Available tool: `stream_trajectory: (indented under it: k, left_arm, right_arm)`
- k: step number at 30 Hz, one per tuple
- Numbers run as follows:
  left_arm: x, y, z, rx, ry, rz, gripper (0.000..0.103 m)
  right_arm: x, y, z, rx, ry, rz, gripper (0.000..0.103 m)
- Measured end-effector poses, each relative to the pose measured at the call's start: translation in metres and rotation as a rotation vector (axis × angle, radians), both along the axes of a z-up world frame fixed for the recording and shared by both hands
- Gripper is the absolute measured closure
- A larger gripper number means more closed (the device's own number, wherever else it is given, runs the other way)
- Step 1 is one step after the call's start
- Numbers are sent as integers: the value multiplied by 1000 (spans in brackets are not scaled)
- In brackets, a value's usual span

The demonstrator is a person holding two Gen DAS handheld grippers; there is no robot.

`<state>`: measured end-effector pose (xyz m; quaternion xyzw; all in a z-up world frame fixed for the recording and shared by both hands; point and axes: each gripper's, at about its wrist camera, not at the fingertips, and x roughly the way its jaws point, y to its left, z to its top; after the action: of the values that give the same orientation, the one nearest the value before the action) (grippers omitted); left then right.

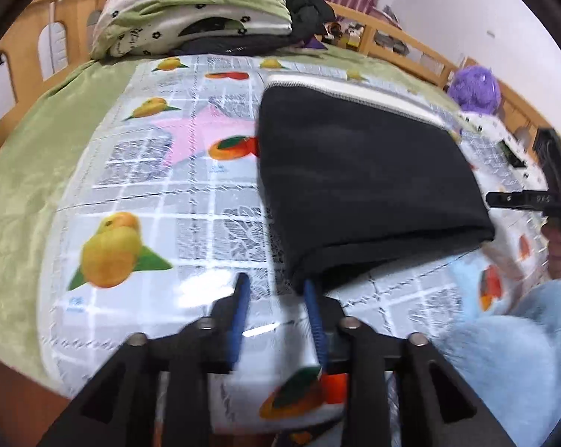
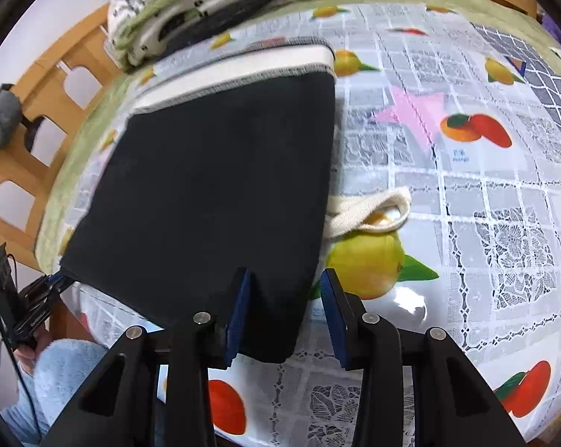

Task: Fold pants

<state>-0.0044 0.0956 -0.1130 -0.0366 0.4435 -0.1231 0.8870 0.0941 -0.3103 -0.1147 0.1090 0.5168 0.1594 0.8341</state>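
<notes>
Folded black pants (image 2: 213, 193) near the bench's (image 1: 191, 201) front edge.
Left tool (image 1: 276, 290) spread, empty, at the pants' corner; right tool (image 2: 286, 298) spread around the hem: bite deep, lift evenly.

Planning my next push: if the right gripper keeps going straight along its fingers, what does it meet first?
Most likely the near corner of the folded black pants, already between the right gripper fingers; the tablecloth lies beneath. Depth is uncertain.

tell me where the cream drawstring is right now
In the right wrist view, the cream drawstring pokes out from the black pants' right edge, looping over a printed yellow fruit.
</notes>
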Motion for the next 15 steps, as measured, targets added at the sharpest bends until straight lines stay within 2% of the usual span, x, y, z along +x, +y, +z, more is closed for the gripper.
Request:
stream_trajectory:
  k: [3, 4, 7, 9, 10, 12, 13, 15]
  left_arm:
    - [-5, 6, 23, -15, -58, 4, 72]
    - [-2, 5, 33, -50, -82, 2, 72]
    - [25, -12, 44, -96, -93, -30, 72]
    - [41, -27, 37, -55, -85, -33, 72]
    - [49, -34, 26, -22, -53, -40, 72]
    - [60, -43, -8, 53, 75, -45, 68]
    - [58, -41, -19, 47, 82, -55, 66]
    - [53, -31, -14, -7, 63, -67, 67]
  right_arm:
    - [-4, 1, 13, 27, -57, 22, 63]
    - [-4, 3, 16, 38, -72, 34, 63]
    - [-1, 15, 20, 70, -105, 66, 63]
    - [2, 25, 15, 53, -99, 86, 63]
    - [5, 30, 8, 14, -89, 97, 63]
    - [12, 30, -13, -62, -23, 99, 64]
    - [12, 28, -15, -54, -21, 105, 64]
    - [7, 19, -6, -46, -49, 115, 69]
